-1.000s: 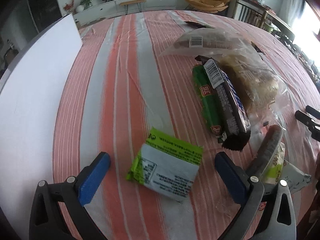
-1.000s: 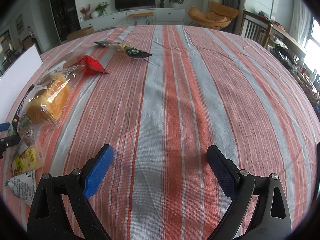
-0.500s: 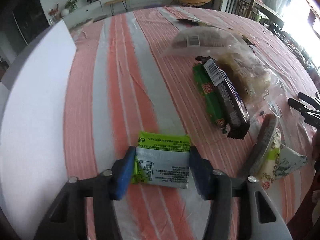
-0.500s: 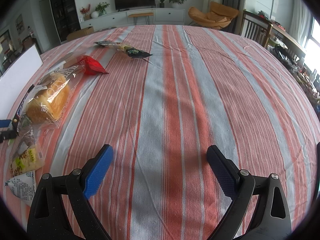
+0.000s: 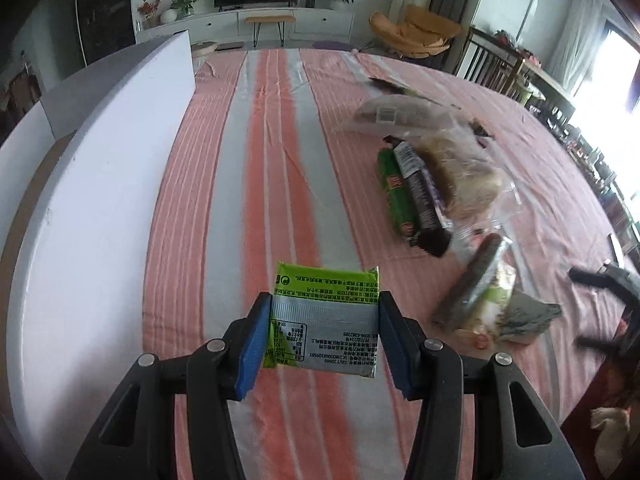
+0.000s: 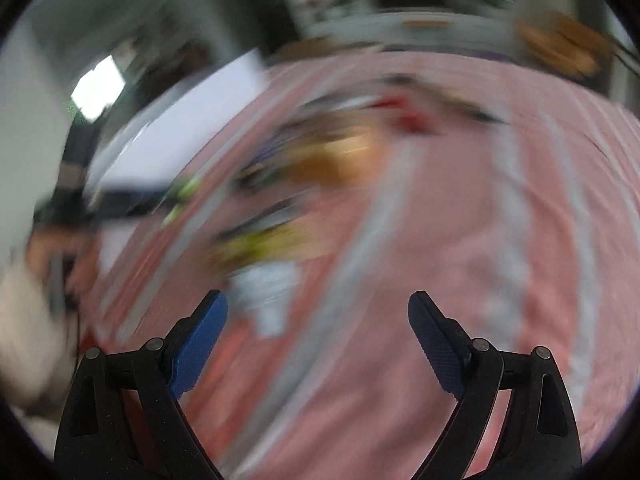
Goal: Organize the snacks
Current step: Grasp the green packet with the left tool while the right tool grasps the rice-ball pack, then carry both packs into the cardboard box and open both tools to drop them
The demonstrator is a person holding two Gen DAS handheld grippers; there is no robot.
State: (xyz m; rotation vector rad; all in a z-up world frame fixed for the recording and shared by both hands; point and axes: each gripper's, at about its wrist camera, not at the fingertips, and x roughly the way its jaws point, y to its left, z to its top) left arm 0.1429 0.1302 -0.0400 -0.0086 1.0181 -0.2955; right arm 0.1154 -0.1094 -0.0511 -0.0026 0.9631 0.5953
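Note:
My left gripper (image 5: 320,316) is shut on a green and silver snack packet (image 5: 325,320) and holds it above the striped tablecloth (image 5: 256,184). To the right lies a pile of snacks: a green bar (image 5: 394,192), a dark chocolate bar (image 5: 420,200), a bagged bread (image 5: 464,164), a long dark stick pack (image 5: 476,276) and a grey pouch (image 5: 524,316). My right gripper (image 6: 318,320) is open and empty; its view is badly blurred, with a white pouch (image 6: 268,288) just beyond its left finger. It also shows in the left wrist view (image 5: 600,280).
A large white box (image 5: 92,200) runs along the table's left side. More packets (image 5: 384,86) lie farther back on the table. Chairs and a TV cabinet stand beyond the table.
My left gripper closed on the green packet and lifted it. My right gripper, still a moment ago, is now swinging fast to the left toward the snack pile.

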